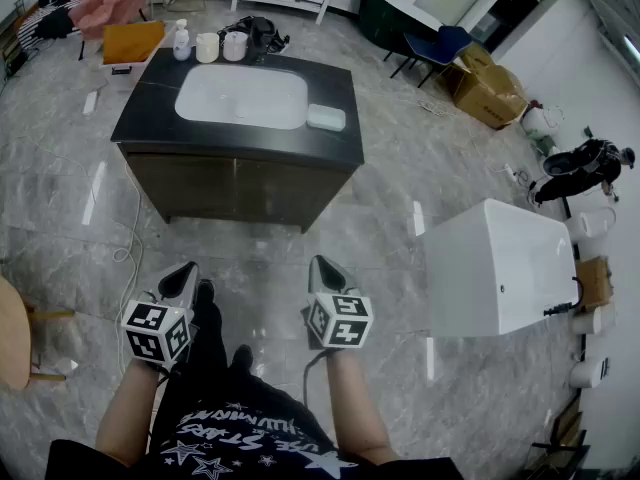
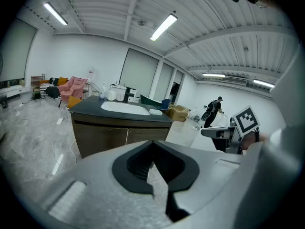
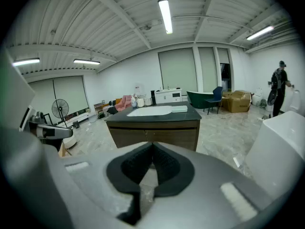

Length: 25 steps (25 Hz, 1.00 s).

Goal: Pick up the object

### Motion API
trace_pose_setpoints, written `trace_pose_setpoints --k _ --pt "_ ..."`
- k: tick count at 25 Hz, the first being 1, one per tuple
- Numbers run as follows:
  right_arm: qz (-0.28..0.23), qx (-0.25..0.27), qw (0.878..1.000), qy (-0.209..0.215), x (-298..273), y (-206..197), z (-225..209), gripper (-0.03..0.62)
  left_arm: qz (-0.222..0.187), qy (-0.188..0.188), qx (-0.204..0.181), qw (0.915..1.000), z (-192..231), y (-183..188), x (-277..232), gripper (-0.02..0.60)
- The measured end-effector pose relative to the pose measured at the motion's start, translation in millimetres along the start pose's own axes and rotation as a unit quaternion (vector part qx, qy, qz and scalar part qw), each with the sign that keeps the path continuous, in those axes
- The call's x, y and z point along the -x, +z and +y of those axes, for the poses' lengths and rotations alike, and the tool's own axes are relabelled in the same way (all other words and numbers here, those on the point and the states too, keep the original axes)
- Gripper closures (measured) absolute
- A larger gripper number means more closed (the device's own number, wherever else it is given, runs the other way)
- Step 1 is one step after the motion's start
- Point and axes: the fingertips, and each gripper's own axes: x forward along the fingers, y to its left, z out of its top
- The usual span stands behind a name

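Facing one vanity (image 1: pixel 150 110) bearing two jars (image 1: pixel 207 47) (cups, perhaps), left gripper (image 1: pixel 186 271) and right gripper (image 1: pixel 320 265) hang closed, empty.

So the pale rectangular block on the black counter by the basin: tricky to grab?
The pale rectangular block lies flat and low, so it is unlikely to roll or tip. Its rounded, smooth-looking edges may slip when squeezed. It looks stiff, but the material is unclear.

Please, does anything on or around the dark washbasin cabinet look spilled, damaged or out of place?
Nothing looks spilled or damaged. The only odd thing is a thin white cable trailing loose over the grey marble floor beside the dark wooden washbasin cabinet, at its left end in the head view.
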Motion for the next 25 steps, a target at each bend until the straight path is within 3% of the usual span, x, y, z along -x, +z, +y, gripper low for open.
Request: trace_pose_setpoints --k 13,23,25 --pt "-0.003 -0.017 1.000 -0.007 -4.5 -2.9 -7.7 0.589 0.001 0.008 0.006 0.9999 7.6 -1.5 -4.1 0.575" --pt "-0.058 -0.017 0.998 -0.019 -41.5 61.4 -11.1 0.589 -0.019 -0.017 -0.021 0.9995 25.9 41.7 -41.7 0.574" --pt "-0.063 -0.012 0.998 -0.012 -55.5 79.1 -7.9 0.558 -0.026 -0.018 -0.021 0.9993 37.2 60.2 -53.2 0.574"
